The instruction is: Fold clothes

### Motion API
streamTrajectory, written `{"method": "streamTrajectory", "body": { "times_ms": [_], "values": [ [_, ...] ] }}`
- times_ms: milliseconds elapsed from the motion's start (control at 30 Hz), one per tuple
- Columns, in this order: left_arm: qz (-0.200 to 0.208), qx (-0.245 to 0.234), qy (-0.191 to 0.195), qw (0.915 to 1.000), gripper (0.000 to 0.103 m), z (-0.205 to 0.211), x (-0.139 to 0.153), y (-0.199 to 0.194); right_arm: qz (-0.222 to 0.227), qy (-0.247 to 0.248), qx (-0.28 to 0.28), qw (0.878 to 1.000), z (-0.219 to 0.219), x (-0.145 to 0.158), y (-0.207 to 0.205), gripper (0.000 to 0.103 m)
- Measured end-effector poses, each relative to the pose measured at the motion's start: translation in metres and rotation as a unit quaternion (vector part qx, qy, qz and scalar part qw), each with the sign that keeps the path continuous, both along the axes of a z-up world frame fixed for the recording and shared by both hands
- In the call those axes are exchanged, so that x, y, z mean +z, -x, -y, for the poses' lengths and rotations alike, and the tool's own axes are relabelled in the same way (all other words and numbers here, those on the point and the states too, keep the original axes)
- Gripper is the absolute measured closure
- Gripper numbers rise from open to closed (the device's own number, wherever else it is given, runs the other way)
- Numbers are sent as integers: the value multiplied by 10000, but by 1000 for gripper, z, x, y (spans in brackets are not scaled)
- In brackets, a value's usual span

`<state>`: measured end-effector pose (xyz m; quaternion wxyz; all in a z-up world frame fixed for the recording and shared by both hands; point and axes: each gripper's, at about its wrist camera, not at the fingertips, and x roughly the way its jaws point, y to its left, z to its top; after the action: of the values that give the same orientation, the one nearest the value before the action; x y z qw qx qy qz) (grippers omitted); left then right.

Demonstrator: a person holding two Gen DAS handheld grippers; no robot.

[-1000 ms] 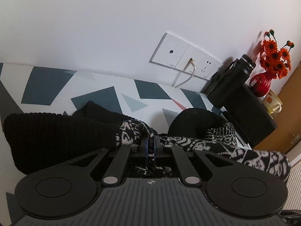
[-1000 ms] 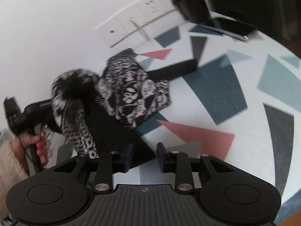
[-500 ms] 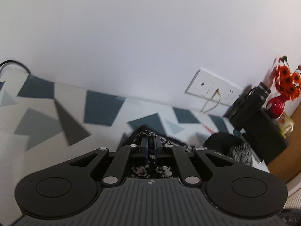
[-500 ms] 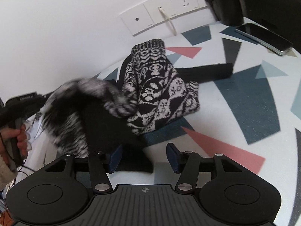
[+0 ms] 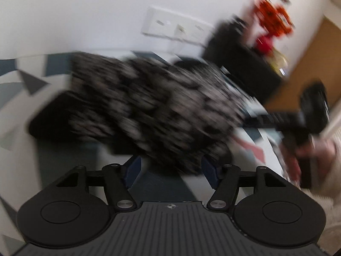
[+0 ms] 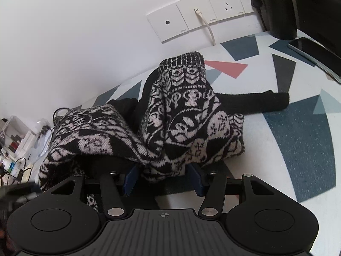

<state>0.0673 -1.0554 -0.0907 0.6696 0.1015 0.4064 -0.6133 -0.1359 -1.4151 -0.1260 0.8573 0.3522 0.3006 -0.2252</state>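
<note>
The black-and-white patterned sweater (image 6: pixel 181 115) lies heaped on the geometric-print tabletop (image 6: pixel 302 140), one black sleeve (image 6: pixel 262 101) stretched out to the right. The right gripper (image 6: pixel 163 176) stands partly open, the heap's near hem between its blue pads (image 6: pixel 130 176) but not pinched. The left gripper (image 5: pixel 170 168), its view blurred, has just been opening and stands wide, the cloth's edge loose between. Behind are wall sockets (image 6: pixel 196 15), a white cable (image 6: pixel 207 28) and a phone (image 6: pixel 311 52).

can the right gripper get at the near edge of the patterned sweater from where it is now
Probably yes: the right gripper stands open with the patterned sweater hem bunched right between its pads, nothing in between.
</note>
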Motion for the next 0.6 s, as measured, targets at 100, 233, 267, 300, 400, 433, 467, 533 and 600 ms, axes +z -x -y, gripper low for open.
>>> {"method": "streamTrajectory", "body": {
  "times_ms": [100, 233, 267, 300, 400, 433, 467, 533, 600],
  "values": [
    [-33, 171, -86, 9998, 39, 19, -9, 12, -24, -25, 19, 10000, 4, -2, 1, 54],
    [-93, 661, -82, 9977, 59, 38, -17, 7, -51, -35, 79, 10000, 7, -4, 5, 54],
    [-120, 716, -67, 9973, 84, 41, -17, 5, -60, -36, 88, 9999, 7, -4, 6, 54],
    [-133, 765, -59, 9970, 91, 41, -16, 3, -69, -37, 98, 9999, 8, -4, 6, 54],
    [146, 866, 89, 9961, 93, 30, 3, 2, -79, -25, 170, 9998, 10, -5, 5, 53],
    [330, 862, 154, 9956, 93, 25, 11, 3, -70, -40, 209, 9997, 10, -6, 4, 53],
    [510, 847, 219, 9949, 93, 19, 21, 4, -57, -62, 257, 9996, 10, -6, 1, 53],
    [755, 835, 360, 9930, 94, 7, 37, 6, -45, -95, 404, 9991, 8, -8, -8, 50],
    [918, 916, 513, 9902, 94, -5, 55, 6, -62, -127, 544, 9984, 5, -11, -19, 47]
  ]
}}
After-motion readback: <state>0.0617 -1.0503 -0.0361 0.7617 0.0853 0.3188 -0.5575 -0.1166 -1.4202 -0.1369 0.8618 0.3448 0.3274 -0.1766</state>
